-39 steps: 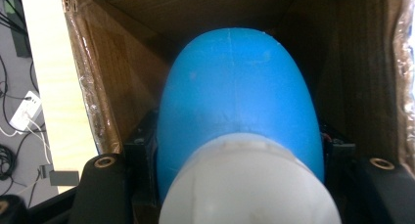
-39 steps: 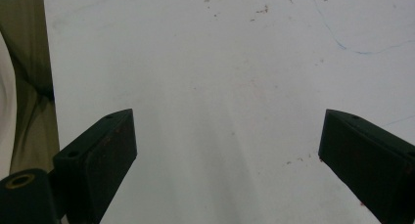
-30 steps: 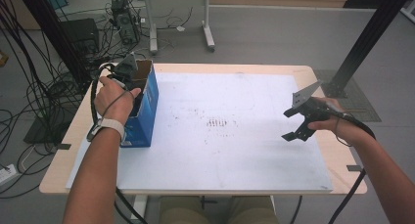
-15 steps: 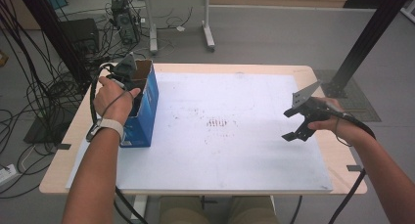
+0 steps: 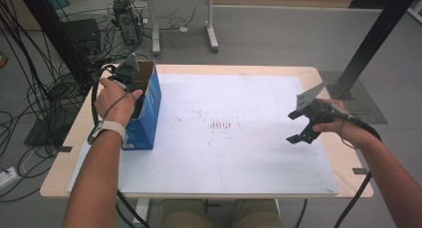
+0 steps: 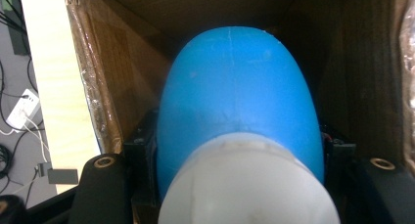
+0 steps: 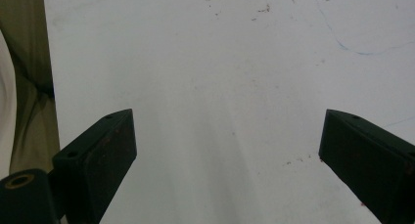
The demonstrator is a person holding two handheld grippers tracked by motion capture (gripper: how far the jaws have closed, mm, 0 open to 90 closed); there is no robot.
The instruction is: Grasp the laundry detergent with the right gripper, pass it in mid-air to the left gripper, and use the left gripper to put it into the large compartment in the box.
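Observation:
An open-topped blue cardboard box [image 5: 149,108] stands at the left edge of the table. My left gripper [image 5: 132,81] reaches down into it from above, held by a hand with a white wristband. In the left gripper view, the jaws [image 6: 240,158] are shut on a rounded blue object with a white end [image 6: 235,101], inside the box's brown walls [image 6: 107,62]. My right gripper [image 5: 294,127] hovers over the right part of the white mat [image 5: 239,158]. Its jaws [image 7: 227,150] stand wide open with nothing between them.
The wooden table [image 5: 348,163] shows around the mat's edges. Tangled cables [image 5: 30,113] cover the floor at the left. Another table's legs [image 5: 211,34] stand behind, and a black post [image 5: 370,39] rises at the back right. Faint marks [image 5: 219,124] dot the mat's centre.

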